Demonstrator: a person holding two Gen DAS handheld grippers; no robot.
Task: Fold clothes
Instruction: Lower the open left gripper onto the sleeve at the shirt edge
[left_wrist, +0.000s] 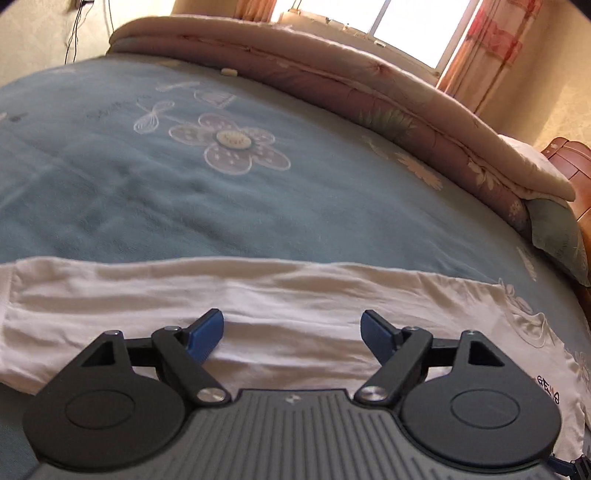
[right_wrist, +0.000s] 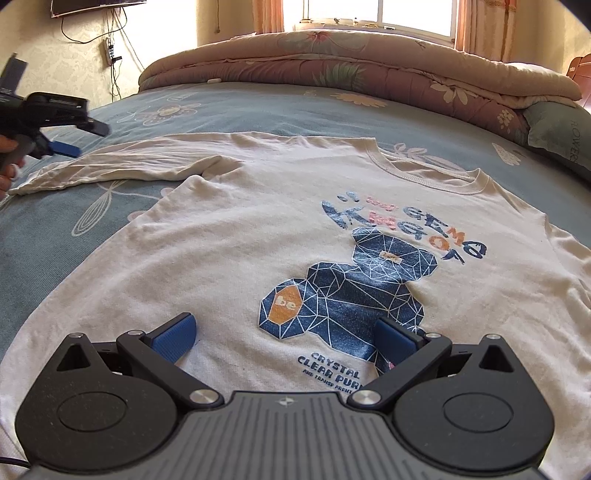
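Observation:
A white T-shirt (right_wrist: 240, 240) with a blue geometric bear print lies face up on the blue flowered bedsheet (right_wrist: 37, 229). One long sleeve (right_wrist: 122, 162) stretches out to the left. My right gripper (right_wrist: 284, 321) hangs open just above the shirt's lower front, with the print between its blue pads. My left gripper (left_wrist: 291, 321) is open over the spread sleeve (left_wrist: 295, 288), and nothing is pinched between its pads. The right wrist view shows that left gripper (right_wrist: 83, 138) at the far left, above the sleeve's end, held by a hand (right_wrist: 7, 162).
A folded pink quilt (right_wrist: 332, 70) runs along the far side of the bed under the window. A green pillow (right_wrist: 554, 133) and a wooden headboard (left_wrist: 569, 155) are at the right. Cables hang down the left wall. Bare sheet (left_wrist: 147, 184) lies beyond the sleeve.

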